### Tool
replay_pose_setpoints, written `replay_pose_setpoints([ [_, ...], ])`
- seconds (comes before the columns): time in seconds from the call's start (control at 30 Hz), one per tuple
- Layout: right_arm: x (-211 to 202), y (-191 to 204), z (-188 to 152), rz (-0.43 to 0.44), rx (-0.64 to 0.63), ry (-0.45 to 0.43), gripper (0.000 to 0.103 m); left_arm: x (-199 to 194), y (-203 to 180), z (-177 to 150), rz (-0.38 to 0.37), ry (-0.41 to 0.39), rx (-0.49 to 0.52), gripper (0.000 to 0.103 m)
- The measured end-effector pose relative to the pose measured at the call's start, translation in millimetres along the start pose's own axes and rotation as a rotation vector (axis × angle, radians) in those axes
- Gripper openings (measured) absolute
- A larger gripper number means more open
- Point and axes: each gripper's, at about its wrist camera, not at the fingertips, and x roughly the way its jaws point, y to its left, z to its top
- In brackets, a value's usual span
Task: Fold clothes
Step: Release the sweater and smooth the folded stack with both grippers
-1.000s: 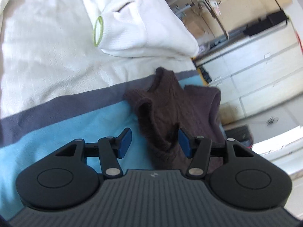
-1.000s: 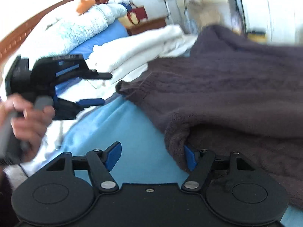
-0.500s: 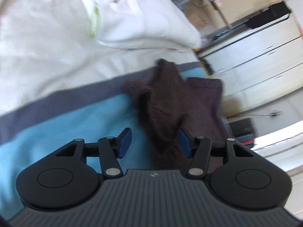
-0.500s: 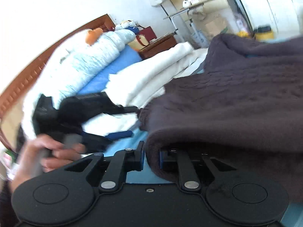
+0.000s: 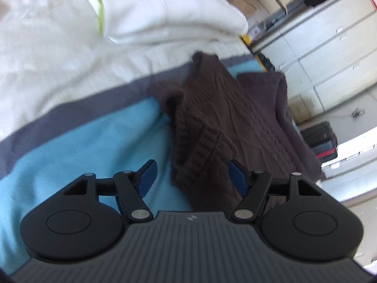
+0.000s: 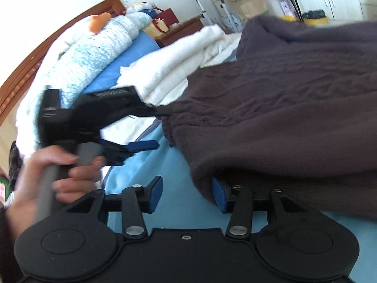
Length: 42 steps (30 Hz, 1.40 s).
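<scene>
A dark brown cable-knit sweater lies bunched on the light blue bed cover. My left gripper is open, its jaws wide apart, and the sweater's ribbed edge lies between them. In the right wrist view the sweater fills the right side. My right gripper is open, and the sweater's near fold drapes over its right finger. The left gripper, held in a hand, also shows there at the sweater's left edge.
Folded white clothes lie on a cream blanket beyond the sweater. White drawers and a dark case stand past the bed's edge. A pale blue quilt and wooden headboard are at the far left.
My right gripper was shut on the sweater's fold half a second ago and has opened. My left gripper has stayed open and moved in closer over the sweater's edge.
</scene>
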Motion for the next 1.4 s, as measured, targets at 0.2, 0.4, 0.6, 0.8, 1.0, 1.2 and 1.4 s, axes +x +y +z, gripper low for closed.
replay_pose_setpoints([
  [0.2, -83.2, -47.1, 2.0, -0.173, 0.048, -0.090, 0.060, -0.8, -37.8, -14.1, 0.092, -0.103, 0.222, 0.008],
  [0.4, -132.7, -85.7, -10.9, -0.280, 0.127, -0.096, 0.060, -15.1, -39.2, -18.0, 0.187, -0.120, 0.211, 0.009],
  [0.6, -134.5, -90.0, -17.2, -0.351, 0.060, -0.055, 0.061, -19.4, -22.8, -15.9, 0.182, -0.019, 0.148, 0.025],
  [0.8, -138.1, -107.5, -2.7, -0.421, 0.095, -0.103, 0.065, -36.8, -39.2, -21.3, -0.041, -0.096, 0.173, 0.026],
  [1.0, -154.3, -169.6, 22.9, -0.514, 0.384, -0.255, 0.065, -23.1, -65.8, -36.1, -0.267, 0.002, 0.254, 0.033],
  [1.2, -177.9, -228.7, 40.7, -0.500, 0.641, -0.360, 0.065, 22.4, -97.3, -83.5, 0.023, 0.230, 0.602, 0.036],
  [1.4, -145.2, -259.1, 53.5, -0.540, 0.471, -0.215, 0.011, 14.4, -95.4, -86.4, 0.045, 0.217, 0.620, 0.039],
])
